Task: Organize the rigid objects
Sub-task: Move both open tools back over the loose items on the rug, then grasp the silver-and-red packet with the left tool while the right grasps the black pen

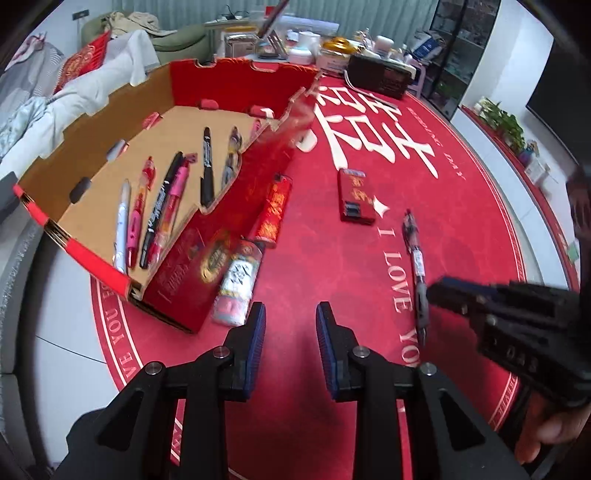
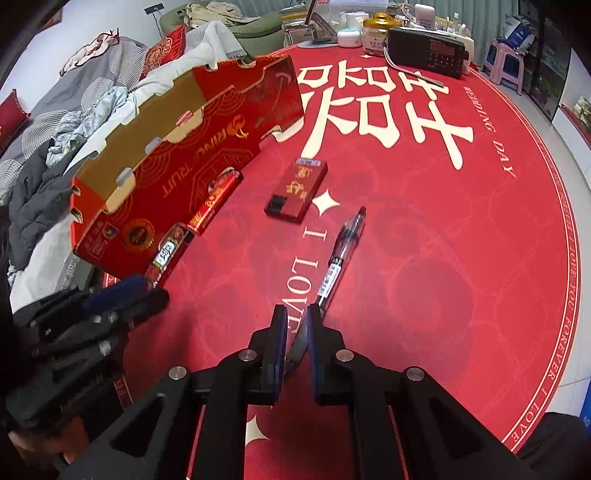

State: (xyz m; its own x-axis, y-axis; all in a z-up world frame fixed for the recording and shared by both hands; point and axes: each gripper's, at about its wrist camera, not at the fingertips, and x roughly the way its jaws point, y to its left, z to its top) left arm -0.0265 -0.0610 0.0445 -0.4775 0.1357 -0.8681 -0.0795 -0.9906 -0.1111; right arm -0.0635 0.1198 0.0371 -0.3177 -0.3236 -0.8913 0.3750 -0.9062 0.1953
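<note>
A red cardboard box [image 1: 177, 284] with a brown inside holds several pens [image 1: 162, 210]; it also shows in the right wrist view [image 2: 192, 147]. Two red lighters [image 1: 273, 210] [image 1: 238, 284] lie beside its wall. A flat red case [image 1: 354, 195] [image 2: 297, 190] lies on the mat. A black pen [image 2: 341, 254] [image 1: 415, 258] lies on the mat. My right gripper [image 2: 297, 321] [image 1: 439, 291] is shut on the pen's near end. My left gripper [image 1: 290, 314] [image 2: 147, 291] is open and empty, just right of the white lighter.
A round red mat [image 2: 443, 221] covers the table. At the far edge stand a black radio [image 2: 426, 51], jars [image 2: 378, 31] and boxes. A bed with clothes [image 2: 55, 147] lies beyond the box to the left.
</note>
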